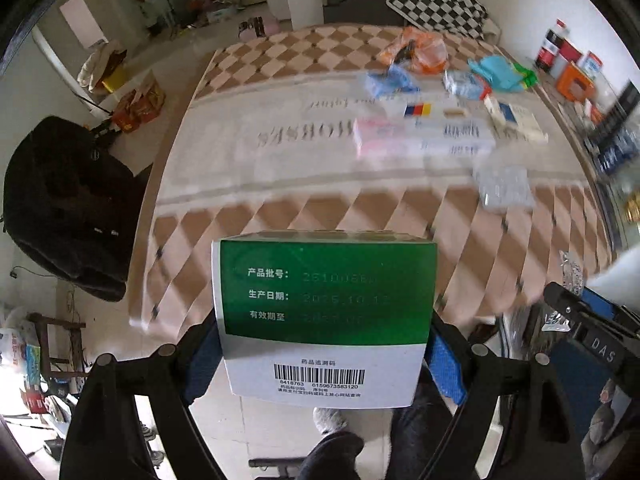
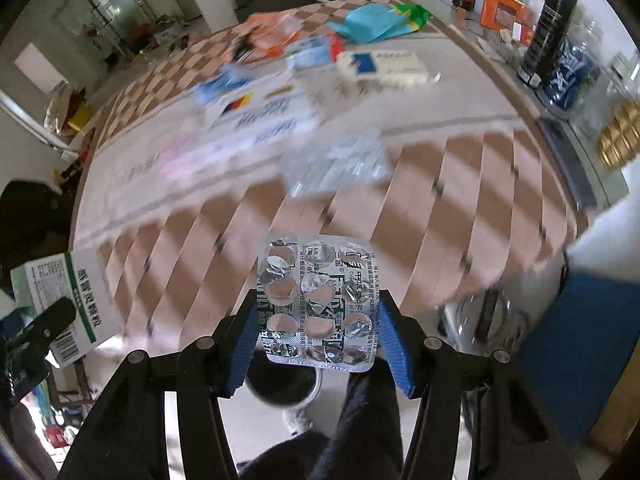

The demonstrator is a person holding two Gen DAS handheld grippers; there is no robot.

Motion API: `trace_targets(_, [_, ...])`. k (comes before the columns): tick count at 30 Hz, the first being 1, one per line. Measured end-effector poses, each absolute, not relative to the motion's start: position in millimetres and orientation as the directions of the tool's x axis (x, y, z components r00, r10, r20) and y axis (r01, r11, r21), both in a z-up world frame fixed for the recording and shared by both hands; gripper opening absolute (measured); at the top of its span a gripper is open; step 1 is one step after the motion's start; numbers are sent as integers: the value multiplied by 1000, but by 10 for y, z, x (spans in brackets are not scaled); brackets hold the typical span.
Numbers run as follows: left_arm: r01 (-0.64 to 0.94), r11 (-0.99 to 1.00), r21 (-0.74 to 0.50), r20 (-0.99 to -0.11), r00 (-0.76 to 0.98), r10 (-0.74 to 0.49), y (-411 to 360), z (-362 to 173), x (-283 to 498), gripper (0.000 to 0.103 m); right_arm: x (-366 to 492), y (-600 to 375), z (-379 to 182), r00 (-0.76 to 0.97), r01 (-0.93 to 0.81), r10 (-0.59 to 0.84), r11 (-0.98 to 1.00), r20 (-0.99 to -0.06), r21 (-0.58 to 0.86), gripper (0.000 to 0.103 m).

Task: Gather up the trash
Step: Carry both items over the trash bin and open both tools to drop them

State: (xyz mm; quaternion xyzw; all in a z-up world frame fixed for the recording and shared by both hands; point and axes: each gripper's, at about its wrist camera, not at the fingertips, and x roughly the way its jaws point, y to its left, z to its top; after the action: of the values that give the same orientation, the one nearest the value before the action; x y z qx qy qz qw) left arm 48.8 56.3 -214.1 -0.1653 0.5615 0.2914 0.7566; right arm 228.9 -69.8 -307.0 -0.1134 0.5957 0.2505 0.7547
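Two pieces of trash lifted off the table.
Left gripper [image 1: 324,344] clamps a green box [image 1: 326,312], right gripper [image 2: 316,336] an emptied blister pack [image 2: 318,304]; far packets [image 1: 424,136] remain.

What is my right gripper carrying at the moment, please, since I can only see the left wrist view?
Observer: The right gripper is shut on an emptied foil blister pack, held upright between its blue pads.
Operator: Thank you. Is anything beneath it?
Observer: Yes, a dark round bin shows on the floor just below the pack.
Operator: Can you see my left gripper's box from there?
Observer: Yes, the green and white medicine box appears at the left edge, showing a side panel of printed text that your view lacks.
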Motion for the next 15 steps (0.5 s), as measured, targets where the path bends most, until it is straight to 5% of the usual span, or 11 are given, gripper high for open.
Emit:
trace_targets(8, [-627,779,11,-980,146,132,392,-2643,-273,86,1183,-914,-3705,10,-535,178,832,-984,145,58])
trace_targets(15, [-679,730,-75,-997,75,-33,300,-3978,-396,86,915,-1115,-4957,-123,-505,113,848,-986,160,58])
